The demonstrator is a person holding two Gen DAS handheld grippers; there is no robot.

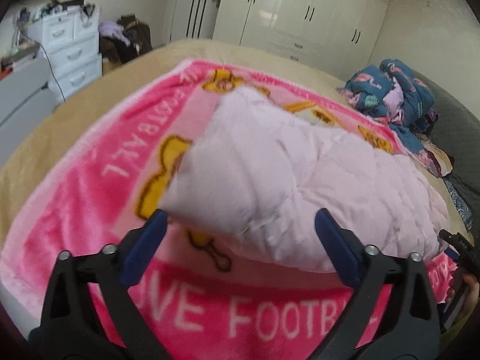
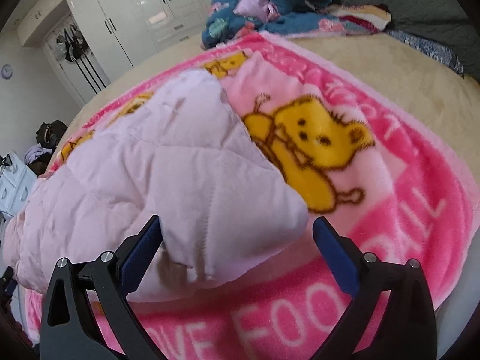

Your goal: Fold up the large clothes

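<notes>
Both the left gripper (image 1: 240, 225) and right gripper (image 2: 237, 231) are spread wide, seemingly unclamped, around the quilted jacket (image 1: 300, 174) corners.

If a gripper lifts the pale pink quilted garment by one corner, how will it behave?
The quilted garment looks puffy and stitched in padded panels, so probably light for its bulk. It slumps softly over the pink blanket, so a lifted corner would likely drape and trail. Both grippers are open.

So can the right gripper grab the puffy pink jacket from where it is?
Probably yes. The right gripper is open, and the near edge of the quilted pink jacket already sits between its fingers, with nothing in the way.
</notes>
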